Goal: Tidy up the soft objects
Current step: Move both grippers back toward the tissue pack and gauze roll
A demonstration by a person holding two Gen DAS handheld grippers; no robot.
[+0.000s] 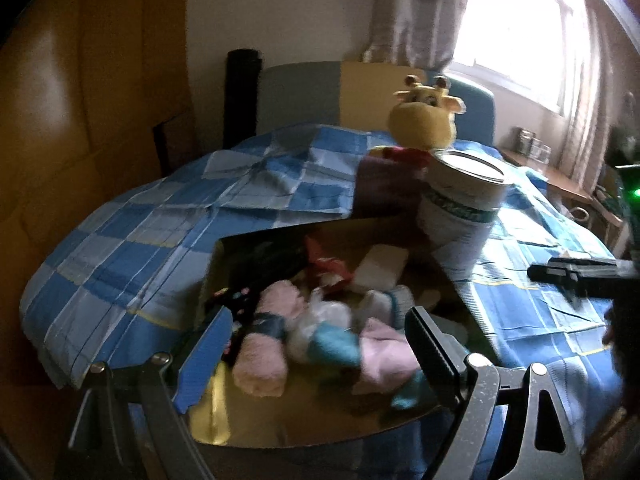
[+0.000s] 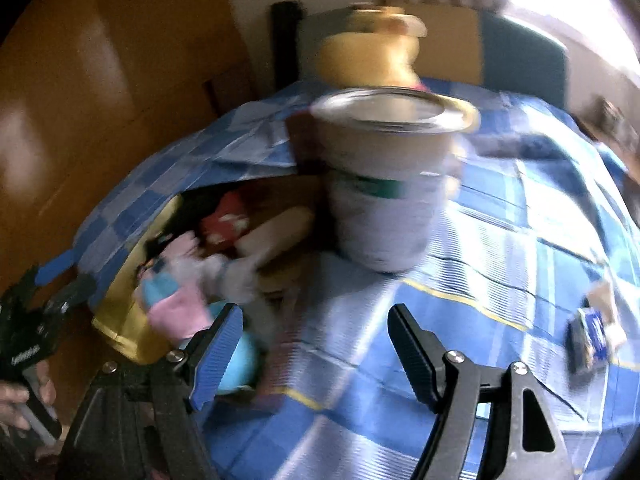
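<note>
A gold cardboard box (image 1: 212, 412) on the bed holds several soft things: a rolled pink towel (image 1: 264, 348), a teal and pink bundle (image 1: 360, 352), white socks (image 1: 384, 304) and a red item (image 1: 328, 264). My left gripper (image 1: 320, 356) hovers over them, open, with its pads touching nothing. My right gripper (image 2: 316, 356) is open above the blue chequered bedspread (image 2: 500, 240), just right of the box (image 2: 120, 328), with nothing between its fingers. A light blue soft thing (image 2: 238, 364) lies behind its left finger. A yellow giraffe plush (image 1: 428, 116) sits at the back.
A tall white tin (image 1: 464, 208) stands open-topped beside the box, close ahead of the right gripper. A small blue and white packet (image 2: 596, 332) lies on the bedspread to the right. A wooden wardrobe (image 1: 80, 120) stands left, and a window with curtains (image 1: 520, 32) is at the right.
</note>
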